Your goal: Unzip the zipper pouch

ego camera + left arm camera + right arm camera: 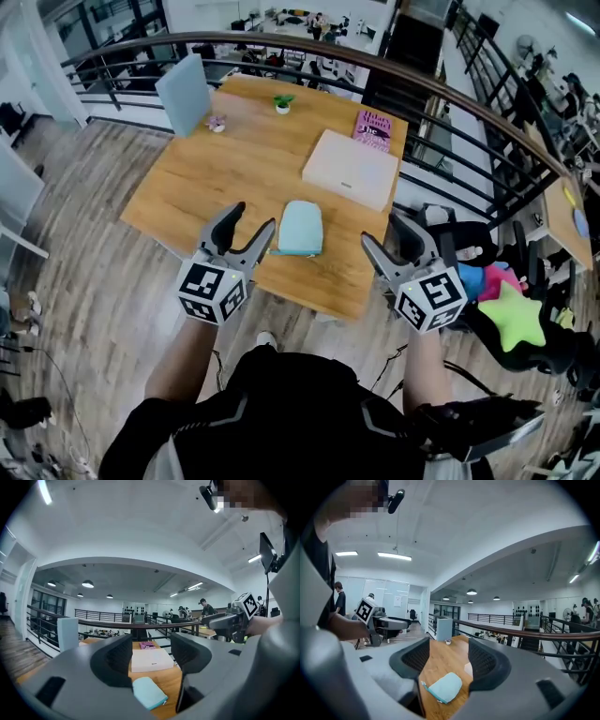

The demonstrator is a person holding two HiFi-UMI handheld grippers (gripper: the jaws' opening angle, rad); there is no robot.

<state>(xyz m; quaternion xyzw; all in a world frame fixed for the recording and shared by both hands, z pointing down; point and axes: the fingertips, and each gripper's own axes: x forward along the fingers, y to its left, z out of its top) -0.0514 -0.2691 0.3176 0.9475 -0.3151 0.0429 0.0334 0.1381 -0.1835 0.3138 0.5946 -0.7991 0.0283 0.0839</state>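
Observation:
A pale teal zipper pouch (301, 228) lies flat near the front edge of the wooden table (234, 169), its zipper pull sticking out at the lower left. The pouch (149, 692) shows below the left jaws, and the pouch (445, 686) shows low between the right jaws. My left gripper (251, 229) hovers open just left of the pouch, above the table's front edge. My right gripper (392, 232) is open to the pouch's right, apart from it. Neither gripper holds anything.
A white closed laptop (351, 169) lies behind the pouch, with a purple book (372, 129) beyond it. A small potted plant (282, 103) and a light blue chair back (184, 94) stand at the far side. A railing (450, 103) curves past the table.

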